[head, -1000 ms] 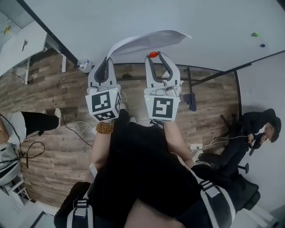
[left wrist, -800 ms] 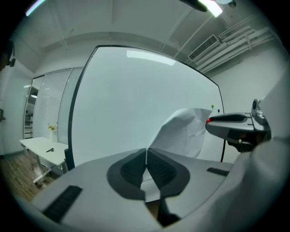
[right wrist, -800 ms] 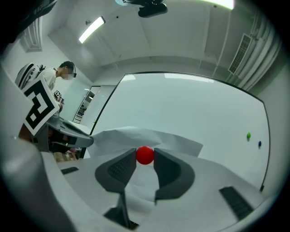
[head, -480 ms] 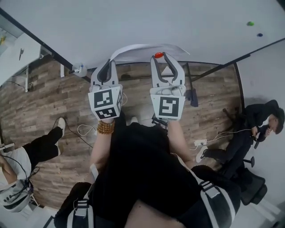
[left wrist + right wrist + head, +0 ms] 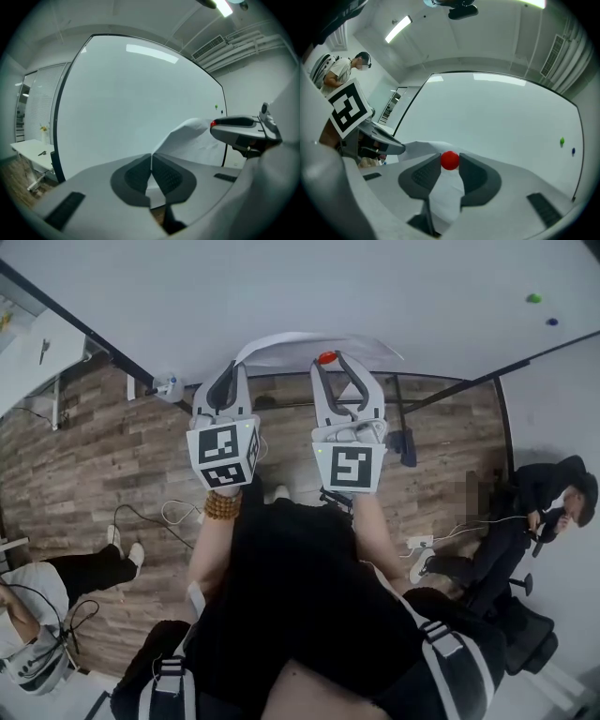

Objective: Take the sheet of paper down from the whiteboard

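Left gripper (image 5: 151,158): jaws pressed together on the near edge of the sheet of paper (image 5: 309,343), which was pinched flat between the pads.

Right gripper (image 5: 450,164): jaws stood apart by the width of a small red magnet (image 5: 450,160), which was clamped between the tips. The paper ran under and between these jaws as well. Whether the pads also pressed on it could not be told.

The sheet was off the flat of the whiteboard (image 5: 281,287). It arched loosely from the left gripper across to the right one, just in front of the board's lower edge.

Far right on the board there was a green magnet (image 5: 533,298), with a blue magnet (image 5: 551,322) just below it, both well apart from the paper.
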